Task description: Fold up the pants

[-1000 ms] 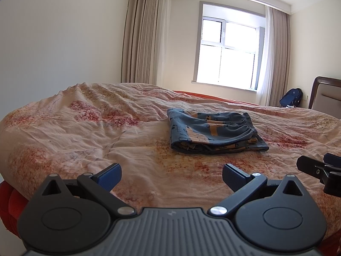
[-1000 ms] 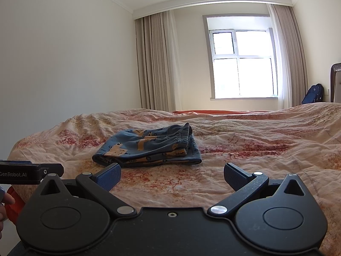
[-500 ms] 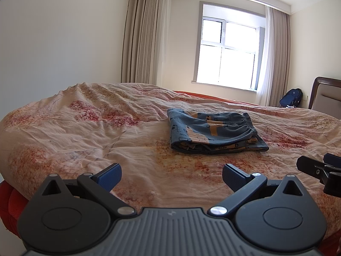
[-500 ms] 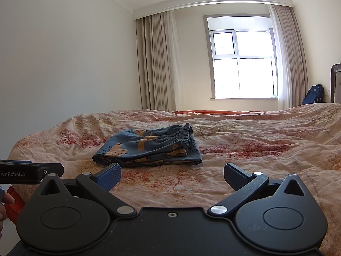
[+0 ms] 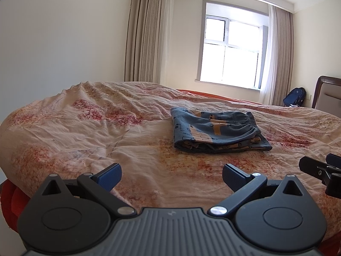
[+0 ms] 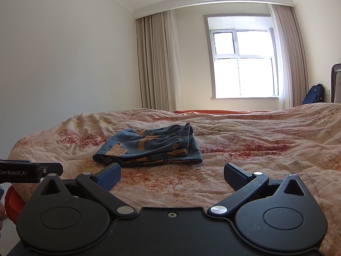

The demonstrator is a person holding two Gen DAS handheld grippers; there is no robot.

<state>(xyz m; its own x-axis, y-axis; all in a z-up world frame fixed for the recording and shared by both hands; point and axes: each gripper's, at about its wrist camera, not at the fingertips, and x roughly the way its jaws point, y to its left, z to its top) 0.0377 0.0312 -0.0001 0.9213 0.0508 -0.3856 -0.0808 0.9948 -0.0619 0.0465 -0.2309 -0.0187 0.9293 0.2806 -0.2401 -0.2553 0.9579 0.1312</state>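
Sunlit bedroom with pale walls
A bed (image 5: pixel 89 128) under a crumpled peach floral quilt fills the room; beige curtains (image 6: pixel 157 64) frame a bright window (image 6: pixel 243 59), a blue backpack (image 6: pixel 313 95) beside a dark headboard (image 5: pixel 326 93).

One readable text: "GenRobot.AI", white on the black side of the left claw (image 6: pixel 29 172), at the right wrist view's left edge. First letter cut off.

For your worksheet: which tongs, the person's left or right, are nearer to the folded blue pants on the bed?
Too close to call. The pants lie ahead-right of the open left tongs, and ahead-left of the open right tongs; neither touches them.
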